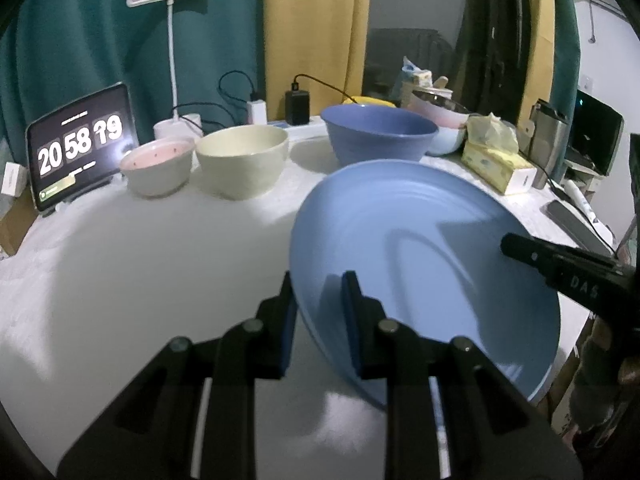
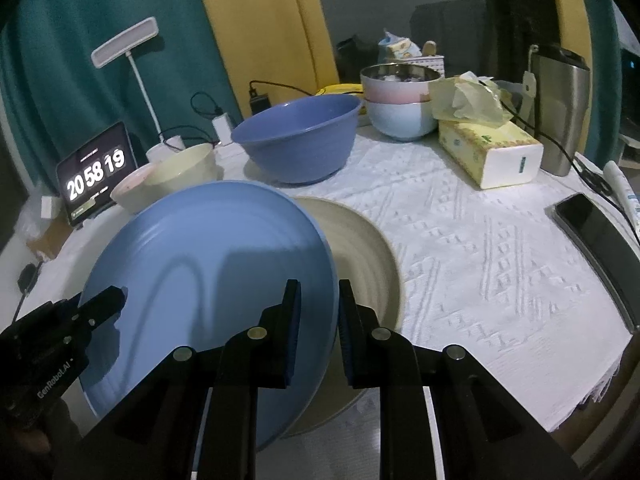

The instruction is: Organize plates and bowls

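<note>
**Blue plate riding on two rim grips above the beige plate**

You are holding the blue plate (image 2: 208, 276) off the desk (image 2: 480, 264) between both tools, one on each side of its rim. Your right tool (image 2: 319, 320) is straddling the plate's right edge, its fingers only narrowly apart with the rim between the blue pads; whether those pads are actually pressing, you cannot tell from the right wrist view. Your left tool (image 1: 319, 322) is doing the same on the opposite edge, fingers close together around the rim, apparently clamped on it. The plate is tilting, its far edge higher than the near one.

The risk is sitting right there: a smooth, shallow rim in thin grips is likely to slide if either tool loosens or if your two hands are moving at different rates. A twist between the hands could lever the plate out of one grip.

Just under and beyond the blue plate, the beige plate (image 2: 360, 256) is lying flat on the desk, partly covered by it. Lowering unevenly could knock rim against rim and shove the beige plate aside.

Farther back, the dark blue bowl (image 2: 298, 136) is standing just behind the plates, with the cream bowl (image 2: 184, 168) and the pink bowl (image 2: 130, 188) to its left; a forward swing of the tilted plate could clip any of them.
</note>
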{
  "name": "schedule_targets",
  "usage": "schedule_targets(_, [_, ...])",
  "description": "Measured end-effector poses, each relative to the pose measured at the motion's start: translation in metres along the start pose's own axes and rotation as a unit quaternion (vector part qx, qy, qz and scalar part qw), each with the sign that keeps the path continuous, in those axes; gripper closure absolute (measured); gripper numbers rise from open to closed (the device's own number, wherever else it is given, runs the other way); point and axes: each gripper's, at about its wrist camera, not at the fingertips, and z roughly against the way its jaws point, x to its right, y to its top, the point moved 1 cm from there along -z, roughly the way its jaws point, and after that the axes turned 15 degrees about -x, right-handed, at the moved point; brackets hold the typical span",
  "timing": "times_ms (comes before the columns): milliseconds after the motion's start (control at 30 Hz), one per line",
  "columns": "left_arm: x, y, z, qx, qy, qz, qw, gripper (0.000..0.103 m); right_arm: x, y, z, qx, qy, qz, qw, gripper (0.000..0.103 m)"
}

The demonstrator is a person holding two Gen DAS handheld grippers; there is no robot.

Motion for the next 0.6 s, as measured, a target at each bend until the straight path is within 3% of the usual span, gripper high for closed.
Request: schedule_targets(600, [0.021,0.017,-0.029,-0.022,-0.009,-0.025,0.9994,0.076,0.019,0.008,-0.004,0.015,-0.042,-0.017,0.999,0.083])
